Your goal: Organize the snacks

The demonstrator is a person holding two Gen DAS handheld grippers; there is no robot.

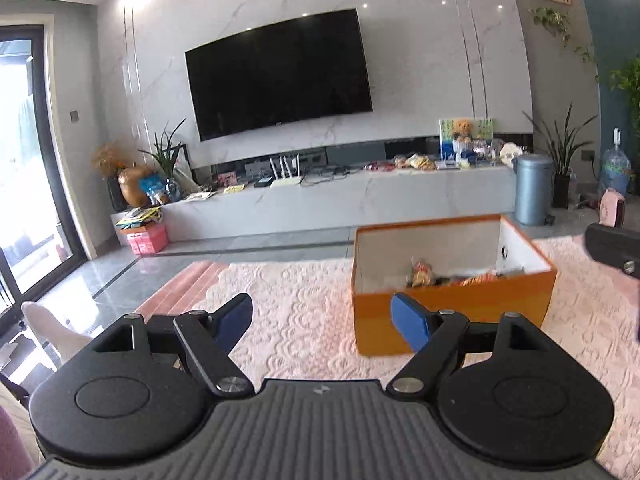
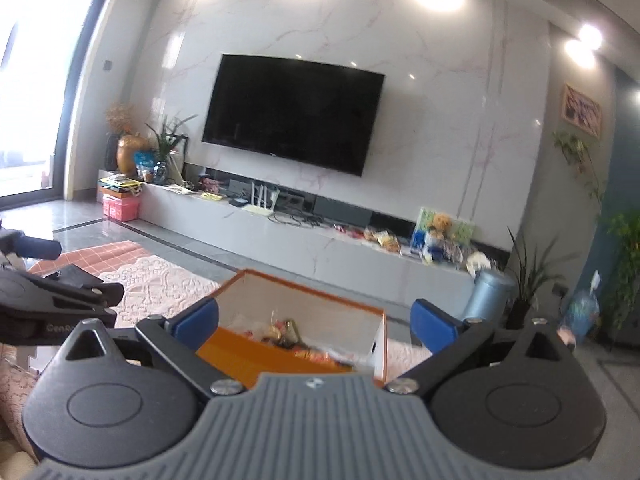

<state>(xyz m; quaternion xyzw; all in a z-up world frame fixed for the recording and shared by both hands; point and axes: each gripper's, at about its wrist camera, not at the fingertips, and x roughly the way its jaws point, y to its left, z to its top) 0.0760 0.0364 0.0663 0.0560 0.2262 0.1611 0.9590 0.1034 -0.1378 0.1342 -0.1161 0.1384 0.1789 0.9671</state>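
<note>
An orange box [image 1: 452, 312] with white inner walls sits on a pink textured rug [image 1: 304, 320]. Several snack packets [image 1: 424, 274] lie inside it. My left gripper [image 1: 322, 324] is open and empty, held above the rug to the left of the box. My right gripper [image 2: 316, 324] is open and empty, held above the near side of the box [image 2: 240, 354], with the snacks [image 2: 288, 334] showing between its blue pads. Part of the right gripper [image 1: 612, 250] shows at the right edge of the left wrist view. The left gripper [image 2: 52, 300] shows at the left of the right wrist view.
A long marble TV bench [image 1: 340, 196] stands behind the rug with a router, cables, more snack bags [image 1: 416, 162] and a teddy bear on it. A grey pedal bin [image 1: 534, 190] and potted plants stand at its right. Pink boxes [image 1: 148, 238] sit at its left.
</note>
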